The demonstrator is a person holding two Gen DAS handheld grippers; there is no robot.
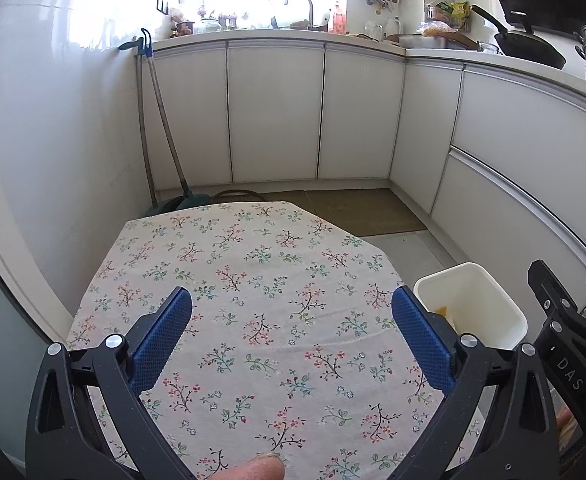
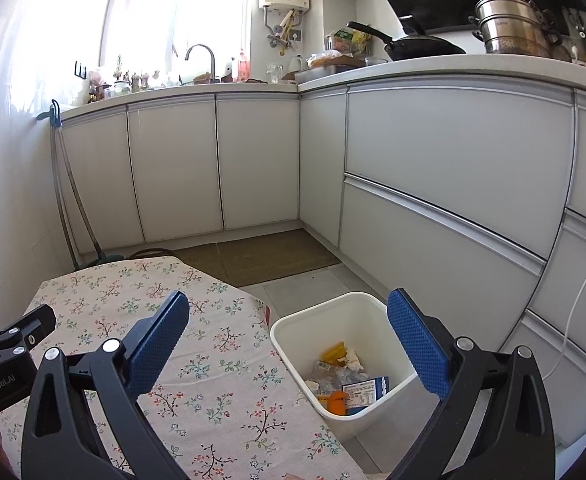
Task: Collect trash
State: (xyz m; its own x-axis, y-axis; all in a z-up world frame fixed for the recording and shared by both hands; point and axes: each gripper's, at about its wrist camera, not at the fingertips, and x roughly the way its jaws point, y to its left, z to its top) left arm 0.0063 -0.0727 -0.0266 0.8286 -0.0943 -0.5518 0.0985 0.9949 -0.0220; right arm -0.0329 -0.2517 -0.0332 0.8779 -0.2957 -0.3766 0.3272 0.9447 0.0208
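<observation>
- A white square plastic waste bin (image 2: 345,360) stands on the grey tiled floor just beside the table's right edge, low and right of centre in the right wrist view; inside lie a yellow wrapper (image 2: 333,350), crumpled white paper (image 2: 352,358), a blue-and-white printed packet (image 2: 363,392) and an orange piece (image 2: 338,402)
- No loose trash shows on the floral-print tablecloth (image 1: 253,280), which fills the lower middle of the left wrist view, so collection looks largely done as far as these views reach
- The right gripper (image 2: 289,340), blue-padded fingers spread wide and holding nothing, hangs with its right finger over the bin and its left over the cloth; it is the nearer tool, the bin lying ahead and below it
- The left gripper (image 1: 293,332), equally wide open and empty, hovers over the cloth, with the bin at lower right of its view, partly behind its right finger
- A fingertip (image 1: 249,470) shows at the bottom edge of the left wrist view
- Behind, white kitchen cabinets (image 2: 253,160) wrap the corner, a brown floor mat (image 2: 269,256) before them, and a black wok (image 2: 421,46) sits on the counter at upper right
</observation>
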